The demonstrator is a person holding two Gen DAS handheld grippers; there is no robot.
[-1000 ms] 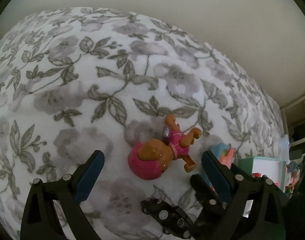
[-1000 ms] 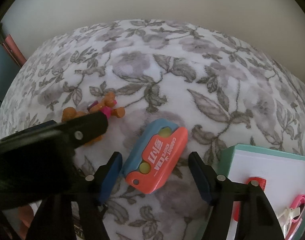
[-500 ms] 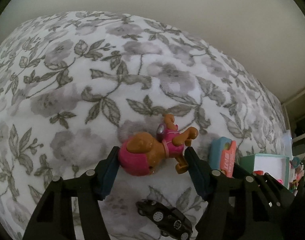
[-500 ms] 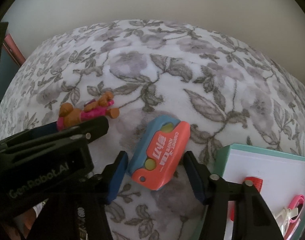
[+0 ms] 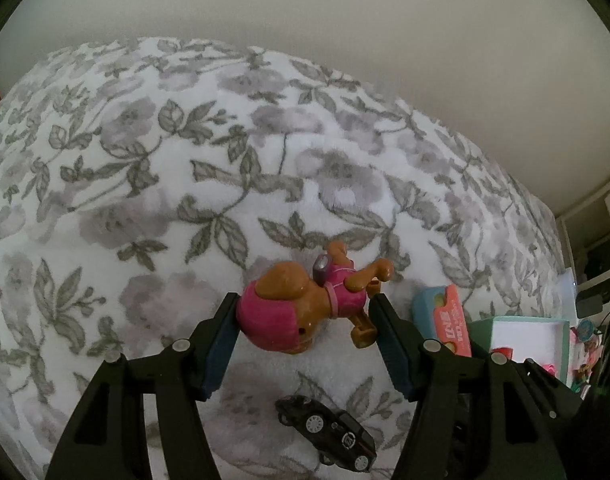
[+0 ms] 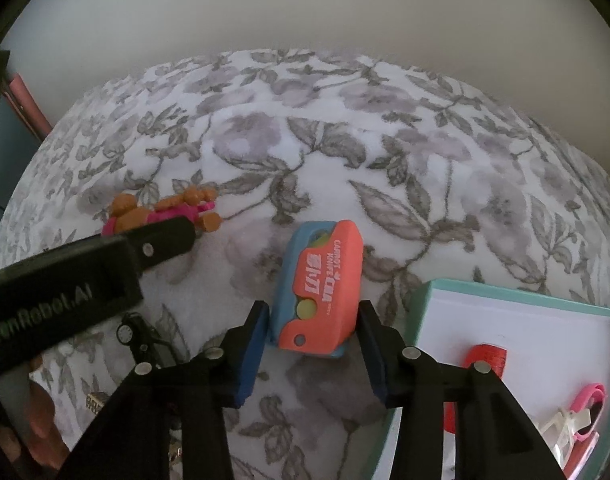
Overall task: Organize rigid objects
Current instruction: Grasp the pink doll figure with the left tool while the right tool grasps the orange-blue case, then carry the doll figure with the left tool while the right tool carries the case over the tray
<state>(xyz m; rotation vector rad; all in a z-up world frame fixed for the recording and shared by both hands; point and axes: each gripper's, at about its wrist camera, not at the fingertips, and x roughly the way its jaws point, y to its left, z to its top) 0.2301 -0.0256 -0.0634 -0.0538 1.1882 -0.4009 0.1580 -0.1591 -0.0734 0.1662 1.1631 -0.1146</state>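
The left gripper (image 5: 305, 326) is clamped on the toy dog (image 5: 305, 308), its pads pressed against the pink head and a hind leg, above the floral blanket (image 5: 153, 184). Just below the dog a black toy car (image 5: 329, 434) lies partly hidden behind the gripper frame. Right of the dog, the right gripper (image 6: 311, 336) is closing around the orange-and-blue carrot knife case (image 6: 321, 292); contact is unclear. The teal box (image 6: 521, 320) beside it is cut off at the edge.

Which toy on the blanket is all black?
The little car. It is black all over, while the dog figure is brown and pink and the knife toy is orange and blue.
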